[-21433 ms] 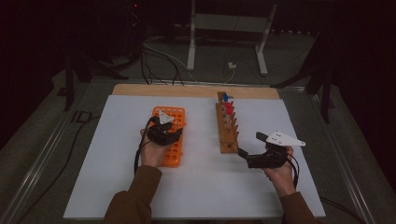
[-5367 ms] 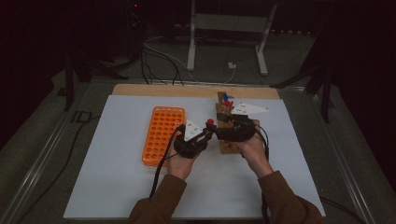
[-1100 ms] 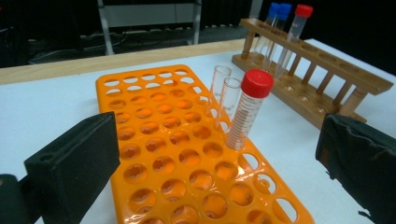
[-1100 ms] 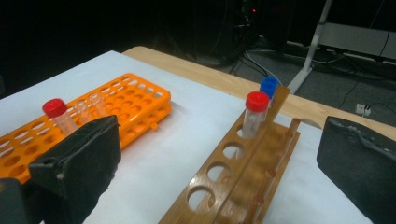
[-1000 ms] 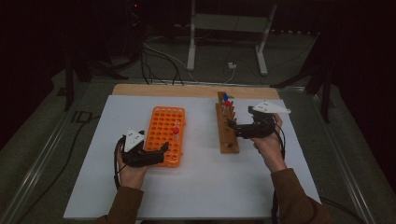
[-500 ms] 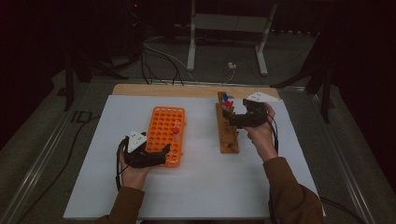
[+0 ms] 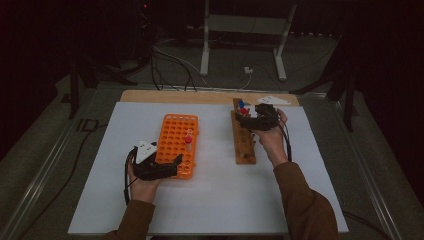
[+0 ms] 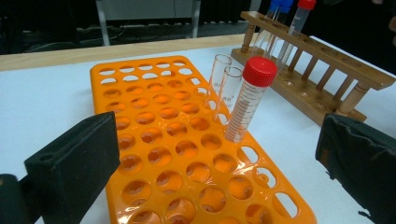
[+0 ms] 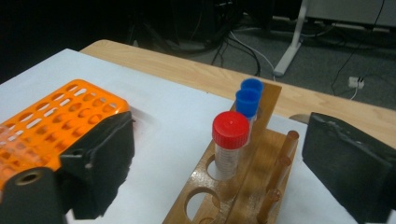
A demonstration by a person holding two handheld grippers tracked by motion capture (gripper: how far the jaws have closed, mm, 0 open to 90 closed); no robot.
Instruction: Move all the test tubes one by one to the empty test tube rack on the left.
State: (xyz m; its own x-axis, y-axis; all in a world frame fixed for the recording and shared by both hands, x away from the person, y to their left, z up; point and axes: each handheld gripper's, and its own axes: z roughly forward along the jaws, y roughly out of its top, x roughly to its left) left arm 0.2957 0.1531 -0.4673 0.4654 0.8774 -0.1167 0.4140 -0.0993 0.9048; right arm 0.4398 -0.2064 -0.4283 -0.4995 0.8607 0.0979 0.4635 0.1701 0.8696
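Note:
An orange tube rack (image 7: 176,135) lies left of centre, with a red-capped tube (image 7: 188,140) and two clear uncapped tubes (image 8: 224,79) standing in it. My left gripper (image 7: 167,167) sits at its near end. Its jaws stand wide, the rack (image 8: 163,121) lies between them, and the right jaw is clear of the rack's edge. A wooden rack (image 7: 245,145) on the right holds a red-capped tube (image 7: 243,111) and two blue-capped tubes (image 7: 240,104) at its far end. My right gripper (image 7: 245,119) straddles that red-capped tube (image 9: 229,135); its jaws have just been closing but stay clear of the tube.
Both racks rest on a white mat (image 7: 215,200) over a wooden tabletop (image 7: 200,96). Beyond the table's far edge are a metal stand (image 7: 205,50) and loose cables (image 7: 170,60) on the floor. The wooden rack's near holes (image 9: 198,203) stand vacant.
The right gripper has moved left and away along the wooden rack and sunk a little, ending around the red-capped tube. The left gripper has stayed at the orange rack.

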